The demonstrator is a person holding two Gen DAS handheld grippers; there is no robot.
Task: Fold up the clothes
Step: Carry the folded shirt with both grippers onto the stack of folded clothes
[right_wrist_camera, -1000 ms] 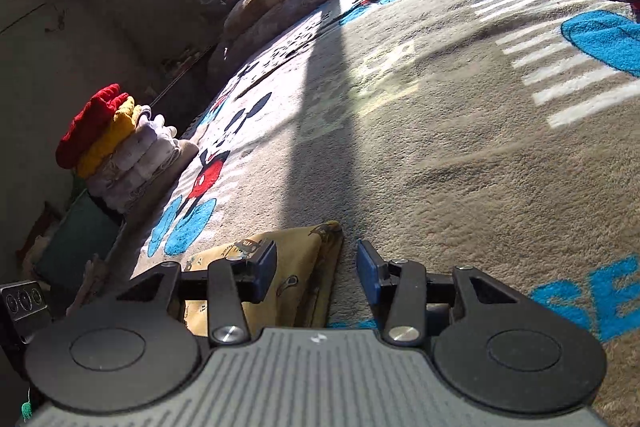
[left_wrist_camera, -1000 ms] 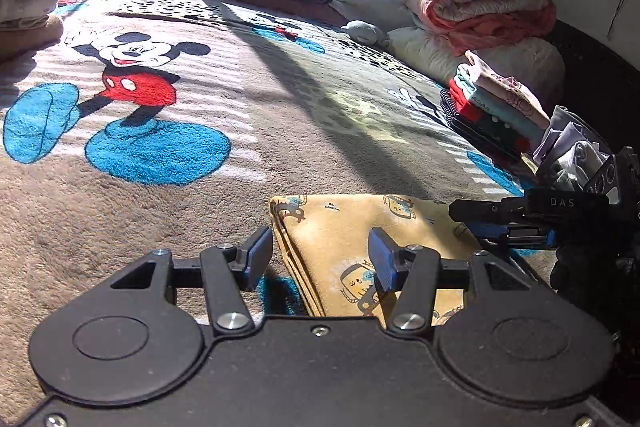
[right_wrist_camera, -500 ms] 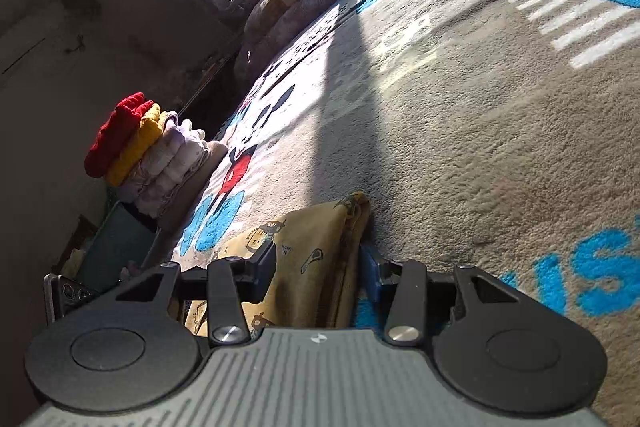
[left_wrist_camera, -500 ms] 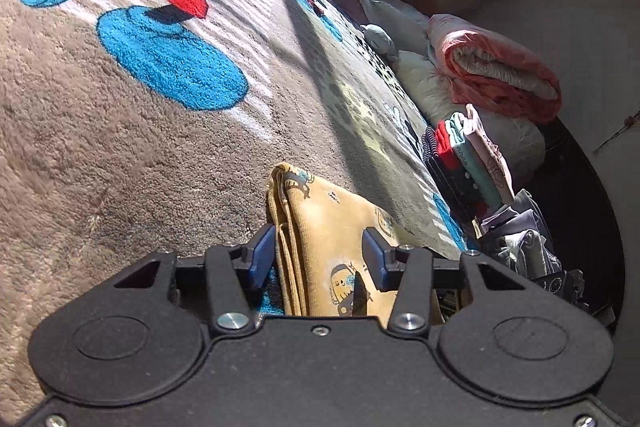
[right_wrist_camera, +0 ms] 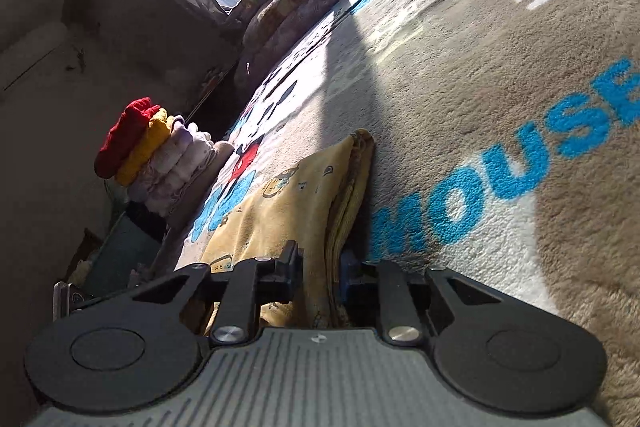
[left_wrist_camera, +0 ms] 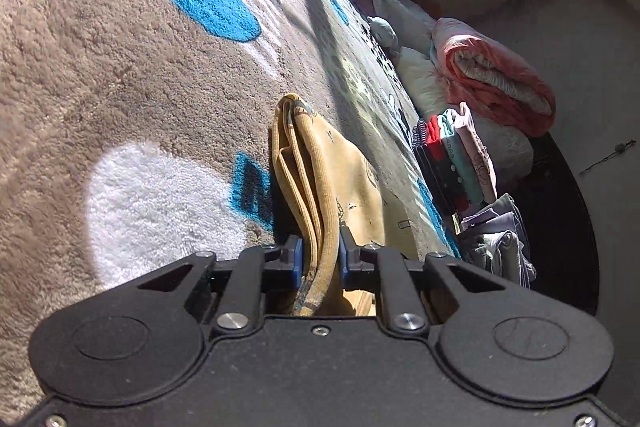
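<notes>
Both tools (left_wrist_camera: 320, 261) (right_wrist_camera: 318, 269) have now clamped the folded yellow garment (left_wrist_camera: 320, 171).

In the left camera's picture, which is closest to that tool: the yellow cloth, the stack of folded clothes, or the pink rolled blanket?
1. Yellow cloth: clamped in the left tool.
2. Stack of folded clothes: ahead, to the right.
3. Pink rolled blanket: farthest, beyond the stack by the wall.
</notes>
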